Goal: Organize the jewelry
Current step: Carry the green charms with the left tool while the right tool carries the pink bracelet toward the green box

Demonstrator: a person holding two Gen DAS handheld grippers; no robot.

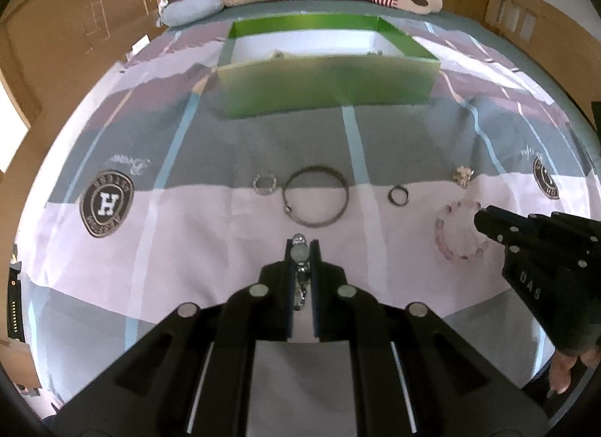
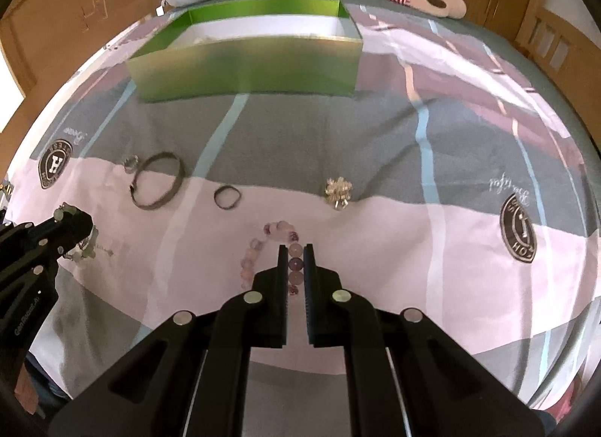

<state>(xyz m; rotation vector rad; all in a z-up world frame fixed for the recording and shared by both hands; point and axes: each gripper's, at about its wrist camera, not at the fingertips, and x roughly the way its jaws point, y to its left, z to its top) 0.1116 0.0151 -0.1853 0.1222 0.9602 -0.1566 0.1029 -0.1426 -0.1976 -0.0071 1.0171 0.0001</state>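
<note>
Both of your claws are clamped on jewelry, and the green box (image 2: 244, 65) you must reach lies straight ahead of them, toward the head of the bed (image 2: 469, 249), past the row of loose pieces. Its long side faces you, and it sits nearer your left claw (image 1: 301, 245) than your right claw (image 2: 295, 249), which would have to swing inward to reach it. Your left claw grips a pale green bead chain (image 1: 299, 253), with one bead showing at the tips and the rest trailing back between the jaws. Your right claw grips a pink bead bracelet (image 2: 278, 228) by one side of its loop, while the other side lies on the sheet just left of the tips; I judge it will hang and swing once lifted. The box is open-topped, white inside, with a few small pieces already in it. A large bangle (image 1: 316, 196), a sparkly ring (image 1: 264, 184), a dark ring (image 1: 399, 196) and a crystal brooch (image 1: 462, 175) still lie between you and it, near the bed's middle.
</note>
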